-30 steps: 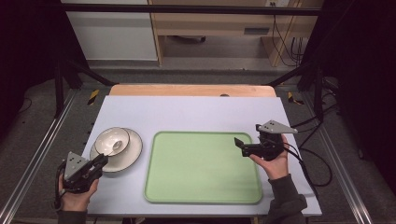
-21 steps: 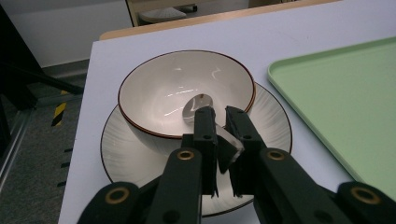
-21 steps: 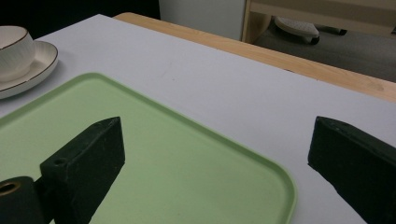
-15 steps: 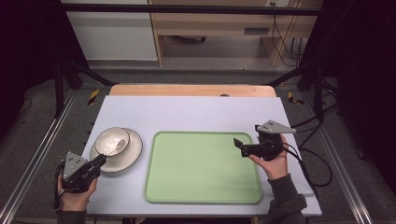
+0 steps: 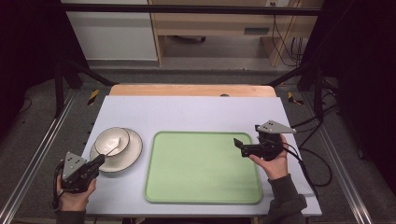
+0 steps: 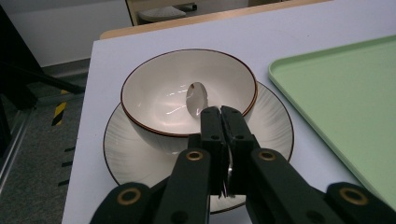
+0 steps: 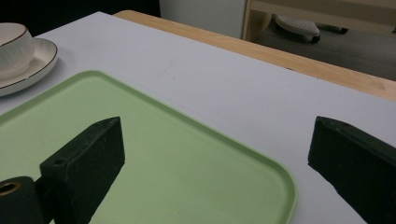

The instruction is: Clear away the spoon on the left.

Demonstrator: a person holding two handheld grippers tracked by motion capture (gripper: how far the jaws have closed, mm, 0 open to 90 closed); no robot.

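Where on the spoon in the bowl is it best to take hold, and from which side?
Grip the spoon by its handle, which leans out over the bowl rim toward the person. Come from that near side; the left tongs are shut on the handle there.

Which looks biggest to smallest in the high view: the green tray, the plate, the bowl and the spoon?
1. Green tray, by far the largest.
2. Plate, wider than the bowl standing on it.
3. Bowl.
4. Spoon, a thin sliver resting in the bowl, its handle clamped in the left gripper.

The spoon [image 6: 198, 97] handle is hidden between the clamped fingers [image 6: 211, 135].
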